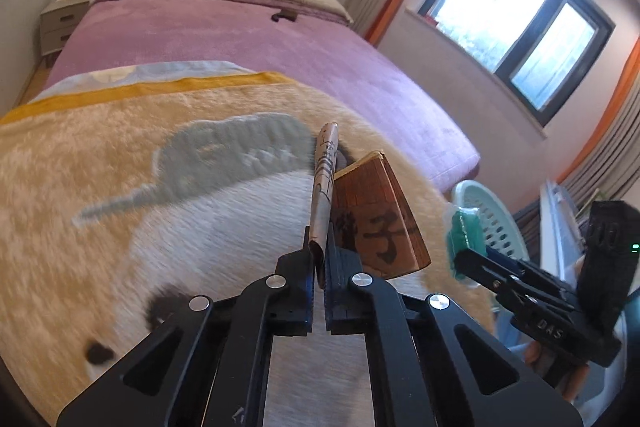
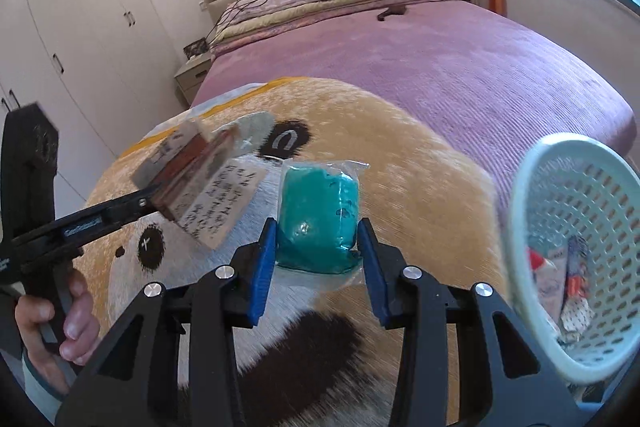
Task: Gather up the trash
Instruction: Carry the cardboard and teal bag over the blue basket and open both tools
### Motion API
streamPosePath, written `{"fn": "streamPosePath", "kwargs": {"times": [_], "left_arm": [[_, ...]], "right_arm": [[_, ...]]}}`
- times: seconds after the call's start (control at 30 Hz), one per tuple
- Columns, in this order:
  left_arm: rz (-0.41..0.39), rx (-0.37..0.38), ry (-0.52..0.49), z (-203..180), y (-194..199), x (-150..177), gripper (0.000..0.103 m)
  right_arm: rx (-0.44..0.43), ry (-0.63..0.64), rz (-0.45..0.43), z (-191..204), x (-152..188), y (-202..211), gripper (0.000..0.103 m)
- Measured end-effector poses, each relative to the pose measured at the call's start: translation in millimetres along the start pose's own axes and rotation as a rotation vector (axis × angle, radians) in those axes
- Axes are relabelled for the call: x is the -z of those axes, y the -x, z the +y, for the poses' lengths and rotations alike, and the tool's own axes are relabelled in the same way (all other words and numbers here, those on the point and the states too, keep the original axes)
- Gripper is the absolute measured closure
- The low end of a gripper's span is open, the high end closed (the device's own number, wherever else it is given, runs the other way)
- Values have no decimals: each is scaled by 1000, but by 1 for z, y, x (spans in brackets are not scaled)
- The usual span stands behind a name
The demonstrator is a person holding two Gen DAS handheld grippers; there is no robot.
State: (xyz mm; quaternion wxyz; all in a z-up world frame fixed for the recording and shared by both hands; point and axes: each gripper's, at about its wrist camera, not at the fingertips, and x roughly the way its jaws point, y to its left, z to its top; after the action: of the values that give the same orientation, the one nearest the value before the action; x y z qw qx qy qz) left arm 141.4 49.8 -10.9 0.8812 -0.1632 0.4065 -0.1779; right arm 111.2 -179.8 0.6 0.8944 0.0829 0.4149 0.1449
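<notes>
Left wrist view
Left gripper (image 1: 320, 259): fingers pinched together on the edge of a flattened brown carton (image 1: 376, 215), held above the blanket (image 1: 120, 167).
Risk: the grip is on a thin flap only; the carton could swing or slip out on the way to the basket (image 1: 496, 215).

Right wrist view
Right gripper (image 2: 316, 255): clamped on a green packet (image 2: 318, 219) in clear wrap, lifted off the blanket.
Basket (image 2: 532, 187): tilted, just right of the gripper, with wrappers already inside.
Risk: slick wrap may slide between the pads; the tilted basket may spill, or a drop may miss its rim.
</notes>
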Motion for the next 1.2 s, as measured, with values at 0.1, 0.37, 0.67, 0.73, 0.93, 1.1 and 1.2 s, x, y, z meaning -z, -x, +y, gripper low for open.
{"fn": "streamPosePath", "kwargs": {"times": [0.1, 0.37, 0.67, 0.73, 0.93, 1.1, 1.2], "left_arm": [[-20, 35, -6, -22, 2, 4, 101], [-20, 114, -94, -97, -17, 14, 101], [34, 156, -193, -178, -75, 19, 101], [54, 155, -217, -192, -90, 23, 101], [104, 134, -277, -223, -131, 35, 101], [124, 102, -314, -231, -148, 42, 83], [111, 100, -317, -231, -145, 44, 58]], "right_arm": [[17, -26, -21, -18, 3, 17, 66], [94, -130, -81, -84, 8, 58, 66], [182, -278, -99, -172, 17, 77, 66], [214, -300, -89, -187, 21, 76, 66], [258, -381, -53, -227, 36, 68, 63], [264, -413, -42, -242, 41, 66, 63], [266, -417, -42, -244, 44, 68, 63]]}}
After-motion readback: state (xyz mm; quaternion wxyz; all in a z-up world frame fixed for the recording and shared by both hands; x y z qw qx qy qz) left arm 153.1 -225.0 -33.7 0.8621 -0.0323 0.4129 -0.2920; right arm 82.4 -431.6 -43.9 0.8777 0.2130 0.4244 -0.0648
